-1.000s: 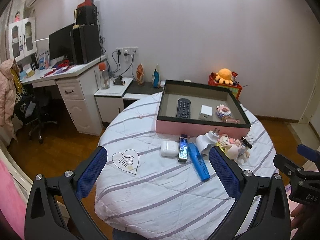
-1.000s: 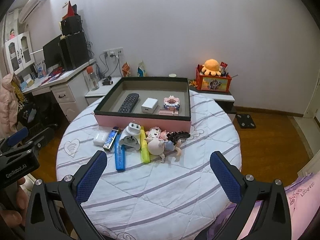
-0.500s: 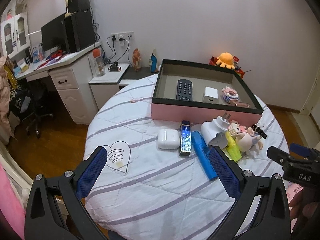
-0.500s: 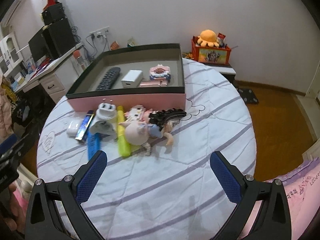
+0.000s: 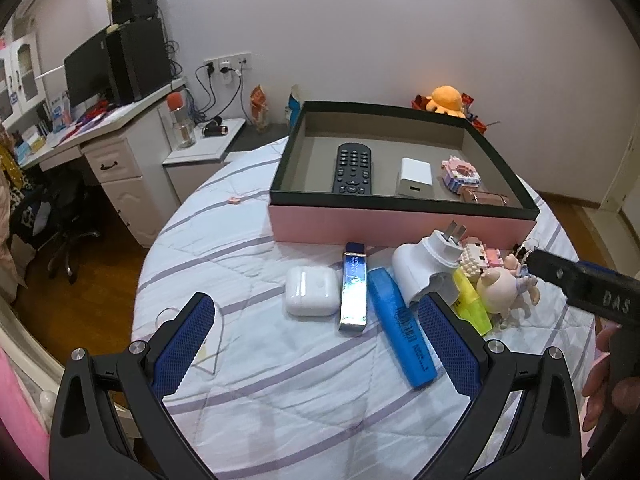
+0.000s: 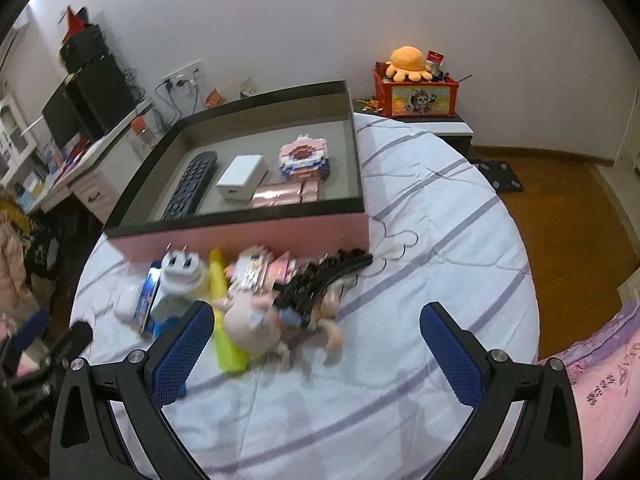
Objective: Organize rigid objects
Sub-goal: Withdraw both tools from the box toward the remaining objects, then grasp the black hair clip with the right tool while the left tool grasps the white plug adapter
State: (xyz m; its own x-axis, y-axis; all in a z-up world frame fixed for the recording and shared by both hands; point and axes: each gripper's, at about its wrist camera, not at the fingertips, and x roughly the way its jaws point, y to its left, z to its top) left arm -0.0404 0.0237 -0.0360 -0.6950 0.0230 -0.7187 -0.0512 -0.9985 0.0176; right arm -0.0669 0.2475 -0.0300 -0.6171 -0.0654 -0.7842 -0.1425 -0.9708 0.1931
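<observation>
Left wrist view shows a shallow pink cardboard box with a black rim (image 5: 400, 232) on the round desk covered by a white purple-striped quilted cloth (image 5: 304, 392). Inside it lie a black remote control (image 5: 353, 168), a white rectangular charger block (image 5: 415, 177), a pink-and-white brick-built toy (image 5: 460, 174) and a rose-gold tube (image 5: 486, 198).

Just in front of the box, loose on the cloth, sit a white rounded earbud case (image 5: 311, 296), a glossy blue lighter-shaped bar (image 5: 353, 287), a blue highlighter pen (image 5: 401, 330), a white plug adapter with 2 prongs (image 5: 426, 266), a yellow highlighter (image 5: 472, 304) and a small pink-headed doll (image 5: 500, 290). A black toothed hair clip (image 6: 324, 280) lies across the doll in the right wrist view, which is blurred.

The left gripper (image 5: 316, 344) hovers over the cloth near the earbud case, jaws spread wide and empty. The right gripper (image 6: 316, 344) hangs above the doll pile, jaws likewise apart, holding nothing.
</observation>
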